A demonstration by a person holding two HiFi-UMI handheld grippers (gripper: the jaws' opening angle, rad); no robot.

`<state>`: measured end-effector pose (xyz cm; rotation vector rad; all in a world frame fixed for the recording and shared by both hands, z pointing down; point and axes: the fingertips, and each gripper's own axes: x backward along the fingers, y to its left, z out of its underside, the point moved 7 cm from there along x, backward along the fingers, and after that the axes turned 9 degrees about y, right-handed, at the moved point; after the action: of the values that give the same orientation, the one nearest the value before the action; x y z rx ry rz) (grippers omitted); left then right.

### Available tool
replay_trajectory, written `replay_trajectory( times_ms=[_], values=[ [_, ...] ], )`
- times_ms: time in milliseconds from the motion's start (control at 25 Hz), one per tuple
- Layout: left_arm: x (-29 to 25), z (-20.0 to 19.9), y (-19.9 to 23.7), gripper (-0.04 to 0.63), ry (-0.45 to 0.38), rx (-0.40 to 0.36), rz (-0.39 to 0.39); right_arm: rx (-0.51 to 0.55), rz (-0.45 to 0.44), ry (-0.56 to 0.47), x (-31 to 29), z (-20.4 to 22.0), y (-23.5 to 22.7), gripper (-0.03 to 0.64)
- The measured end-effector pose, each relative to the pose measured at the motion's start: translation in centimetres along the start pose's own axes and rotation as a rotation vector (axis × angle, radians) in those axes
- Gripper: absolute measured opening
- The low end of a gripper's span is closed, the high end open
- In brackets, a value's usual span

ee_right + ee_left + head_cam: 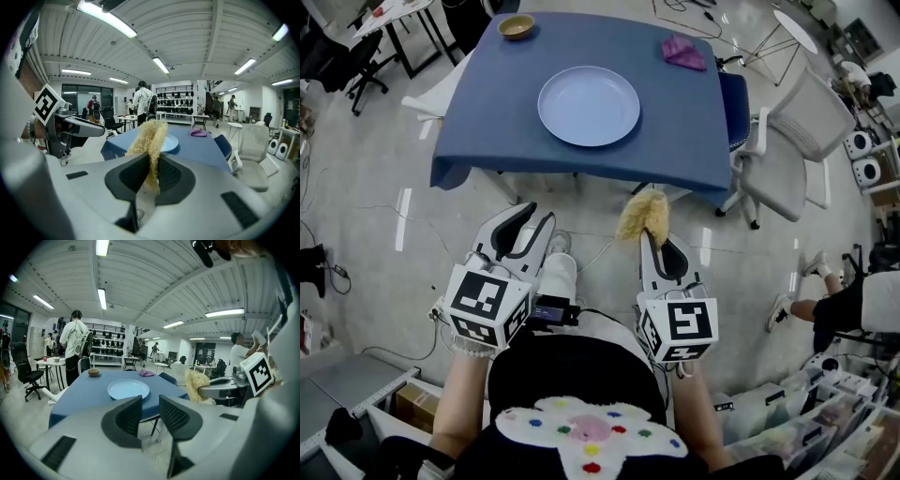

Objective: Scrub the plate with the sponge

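- The left claw stands wide open. Nothing sits between its two dark pads; through the gap I see only floor and the near edge of the tabletop.
- The right claw is closed on the sponge, its pads pressing the lower part thin.
- The sponge is a pale yellow, stringy, loofah-like tuft. It sticks up and forward out of the right claw, with its loose upper end fluffed out wider than the pinched part.
- Both claws are held side by side in front of the person, over the floor and short of the tabletop, touching nothing on it. The left claw is a little apart from the sponge.
- The plate is round, pale blue and shallow with a plain rim. It lies flat near the middle of the blue tabletop, well apart from both claws and straight ahead of them.
- A small brown bowl sits at the far left corner of the tabletop.
- A crumpled purple cloth lies toward the far right corner.
- A grey chair stands just beside the tabletop on the right.
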<state>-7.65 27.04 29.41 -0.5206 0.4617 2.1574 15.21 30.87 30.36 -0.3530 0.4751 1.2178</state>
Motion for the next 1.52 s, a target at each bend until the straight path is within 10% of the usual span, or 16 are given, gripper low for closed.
replay_trajectory(
  times_ms=[1520],
  values=[
    [-18.5, -9.0, 18.5, 0.118, 0.138, 0.06, 0.084, -0.018, 0.055, 0.115, -22.2, -12.1, -4.2, 0.041]
  ],
)
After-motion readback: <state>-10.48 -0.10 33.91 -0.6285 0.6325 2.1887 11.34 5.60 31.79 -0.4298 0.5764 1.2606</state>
